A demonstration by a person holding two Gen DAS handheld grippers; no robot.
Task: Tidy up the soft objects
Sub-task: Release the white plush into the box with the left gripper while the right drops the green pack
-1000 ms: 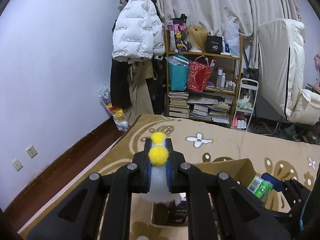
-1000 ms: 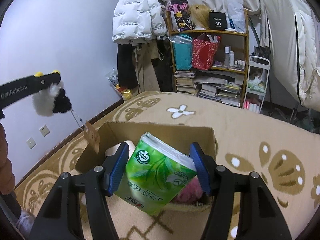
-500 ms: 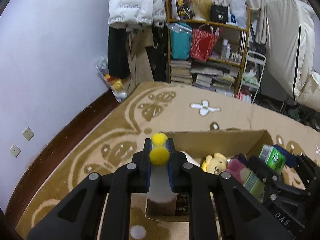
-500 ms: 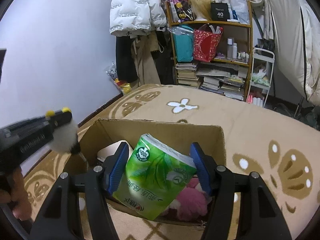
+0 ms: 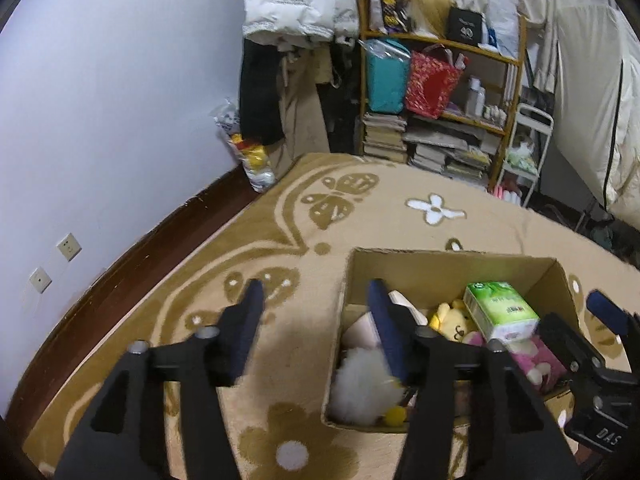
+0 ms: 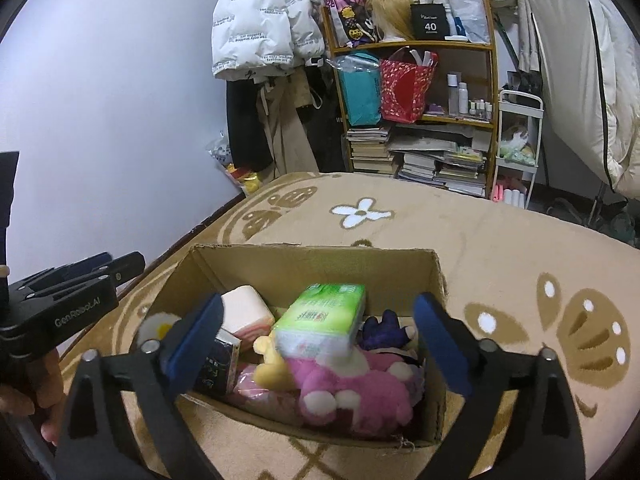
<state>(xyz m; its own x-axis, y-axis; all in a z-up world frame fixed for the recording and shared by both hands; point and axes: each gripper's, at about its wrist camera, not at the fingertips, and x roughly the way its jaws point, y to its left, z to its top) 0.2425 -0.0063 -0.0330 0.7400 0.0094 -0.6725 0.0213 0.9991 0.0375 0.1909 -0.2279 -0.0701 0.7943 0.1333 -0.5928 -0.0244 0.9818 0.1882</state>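
Wall: I see plain pale wall (image 5: 120, 80), left of frame.
Floor: tan patterned carpet (image 6: 500, 248).
Furniture: cluttered wooden shelf (image 6: 416, 46), upper centre.

"GenRobot.AI" on left claw (image 6: 120, 266), "40" on black box (image 6: 430, 22) on shelf (image 6: 490, 80)

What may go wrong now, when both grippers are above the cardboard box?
The green tissue pack lies tilted on the pink plush toy and may slide. The opening left gripper straddles the cardboard box wall; lowering could catch it. The right gripper, also opening, hangs close over the pile.
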